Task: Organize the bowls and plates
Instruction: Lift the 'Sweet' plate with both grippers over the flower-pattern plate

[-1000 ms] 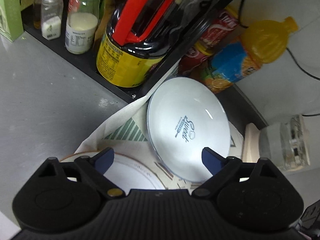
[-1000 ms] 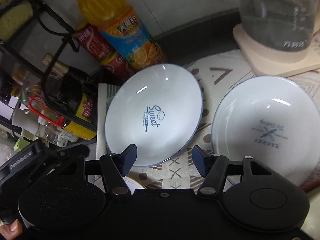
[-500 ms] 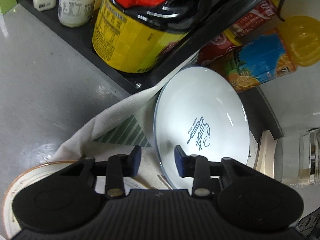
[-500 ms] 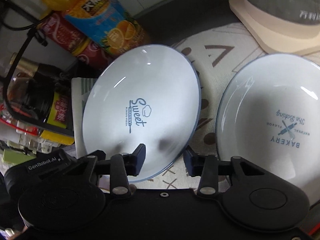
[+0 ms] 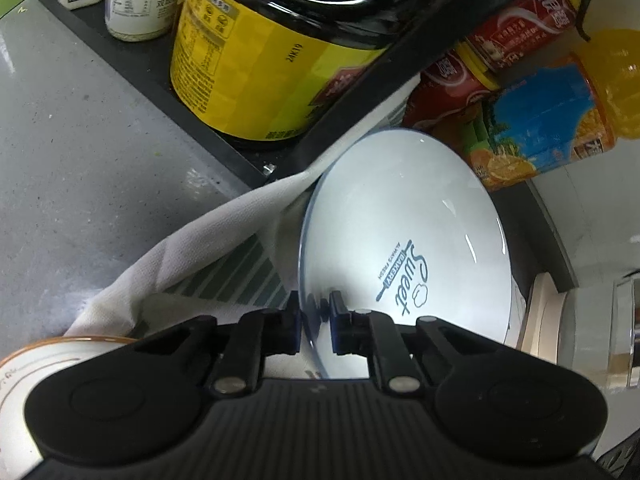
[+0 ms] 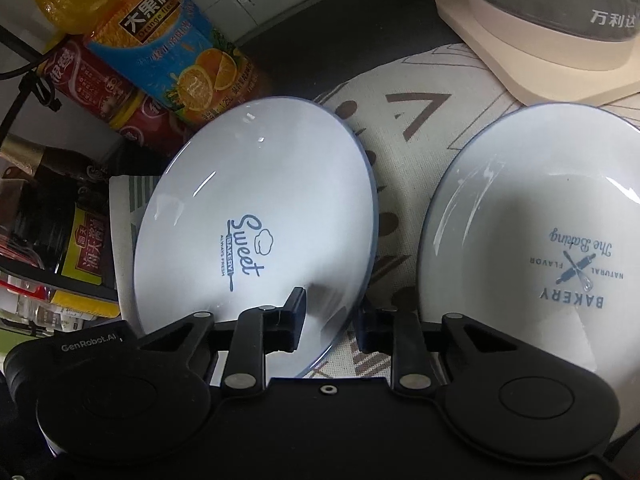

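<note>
A white, blue-rimmed plate printed "Sweet" (image 5: 400, 240) (image 6: 256, 216) lies on a patterned cloth. It is tilted, with its far edge toward the bottles. My left gripper (image 5: 315, 320) is at the plate's near left rim, its jaws closing with both pads pinching the rim. My right gripper (image 6: 332, 316) straddles the near right rim. One finger is over the plate's inside and the other is outside the edge. Its jaws are closing, and a gap still shows at the inner pad. A second white plate printed "Bakery" (image 6: 540, 240) lies flat to the right, untouched.
A black rack (image 5: 120, 80) holds a yellow-labelled bottle (image 5: 248, 60) and small jars close behind the plate. An orange juice bottle (image 6: 168, 52) and red cans (image 5: 452, 88) stand at the back. A glass kettle on a beige base (image 6: 540, 40) is at the far right. An orange-rimmed dish (image 5: 48, 354) sits at the lower left.
Both grippers came down onto the "Sweet" plate and narrowed their jaws. The left went from wide open to pinching the rim. The right closed partway around the opposite rim.
</note>
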The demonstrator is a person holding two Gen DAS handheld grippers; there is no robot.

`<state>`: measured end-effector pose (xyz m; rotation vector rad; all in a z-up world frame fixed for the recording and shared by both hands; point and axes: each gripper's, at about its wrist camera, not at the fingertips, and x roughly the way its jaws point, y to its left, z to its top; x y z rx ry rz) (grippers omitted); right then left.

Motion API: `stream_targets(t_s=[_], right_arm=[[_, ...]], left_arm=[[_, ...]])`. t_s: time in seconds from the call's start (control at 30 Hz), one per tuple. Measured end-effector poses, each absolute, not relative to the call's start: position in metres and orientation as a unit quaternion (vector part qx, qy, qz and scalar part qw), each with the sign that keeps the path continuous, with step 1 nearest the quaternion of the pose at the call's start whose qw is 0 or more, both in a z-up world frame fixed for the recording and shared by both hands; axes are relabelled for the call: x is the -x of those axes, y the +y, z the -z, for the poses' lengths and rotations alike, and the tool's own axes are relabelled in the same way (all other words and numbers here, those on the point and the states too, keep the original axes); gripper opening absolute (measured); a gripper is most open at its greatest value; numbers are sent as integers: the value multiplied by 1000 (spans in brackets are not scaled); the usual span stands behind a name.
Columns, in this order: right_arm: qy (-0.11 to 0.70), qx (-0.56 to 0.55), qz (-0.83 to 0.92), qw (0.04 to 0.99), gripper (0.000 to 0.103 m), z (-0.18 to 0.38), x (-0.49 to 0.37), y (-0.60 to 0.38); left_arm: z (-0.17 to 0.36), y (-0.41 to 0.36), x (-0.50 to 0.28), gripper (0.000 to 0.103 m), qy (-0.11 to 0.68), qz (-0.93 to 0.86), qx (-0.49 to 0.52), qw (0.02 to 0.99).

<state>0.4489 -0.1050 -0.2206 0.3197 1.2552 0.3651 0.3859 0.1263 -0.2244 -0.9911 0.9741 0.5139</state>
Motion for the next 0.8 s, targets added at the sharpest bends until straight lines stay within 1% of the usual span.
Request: stream_targets(t_s=[0.13, 0.2, 0.27, 0.4, 0.57, 0.8], right_arm=[[583, -146, -176, 779, 26, 222, -452, -104], [582, -147, -177, 780, 18, 223, -452, -107], [577, -169, -182, 778, 14, 223, -449, -116], [540, -142, -193, 807, 13, 205, -439, -117], [530, -159, -196, 810, 14, 194, -434, -127], [508, -142, -186, 829, 14, 184, -414, -126]], left_arm=[[225, 126, -386, 11, 441, -233, 453, 739], [222, 126, -383, 10, 438, -236, 453, 740], [215, 123, -379, 10, 438, -233, 432, 753], [207, 118, -373, 9, 429, -224, 429, 763], [198, 115, -368, 9, 432, -214, 422, 768], [192, 111, -353, 10, 437, -205, 423, 767]])
